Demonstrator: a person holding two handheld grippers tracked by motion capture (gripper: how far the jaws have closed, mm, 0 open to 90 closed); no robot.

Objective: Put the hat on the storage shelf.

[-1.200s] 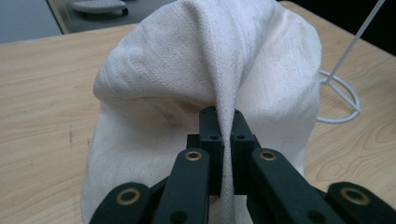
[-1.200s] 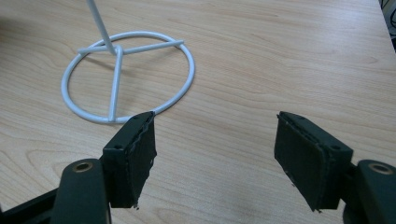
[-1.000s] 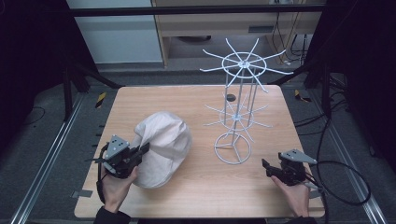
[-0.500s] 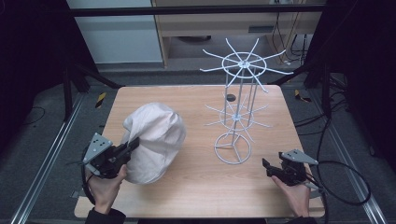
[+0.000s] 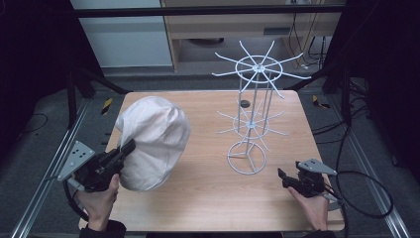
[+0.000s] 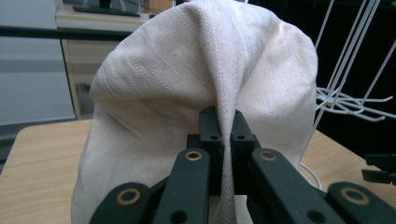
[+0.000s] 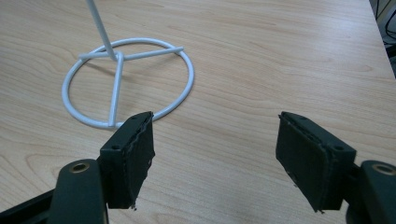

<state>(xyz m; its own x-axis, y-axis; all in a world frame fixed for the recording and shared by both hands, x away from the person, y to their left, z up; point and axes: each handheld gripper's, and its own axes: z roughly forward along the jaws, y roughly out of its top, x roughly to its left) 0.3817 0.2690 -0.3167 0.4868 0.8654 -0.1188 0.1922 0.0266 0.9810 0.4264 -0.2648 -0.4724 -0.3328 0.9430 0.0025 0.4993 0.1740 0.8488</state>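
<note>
Your left gripper (image 6: 223, 140) pinches the cloth hat (image 5: 151, 139) (a fold between its jaws) | your right gripper (image 7: 215, 158) spread wide, near the wire rack (image 5: 252, 114) | table (image 5: 208, 198)

— Any writing, labels or numbers to read anywhere here?
— None. Nothing is printed on the white cloth (image 6: 196, 70), the wire stand (image 5: 250, 126), or the desk (image 5: 208, 193).
— Brand marks?
— None readable.
</note>
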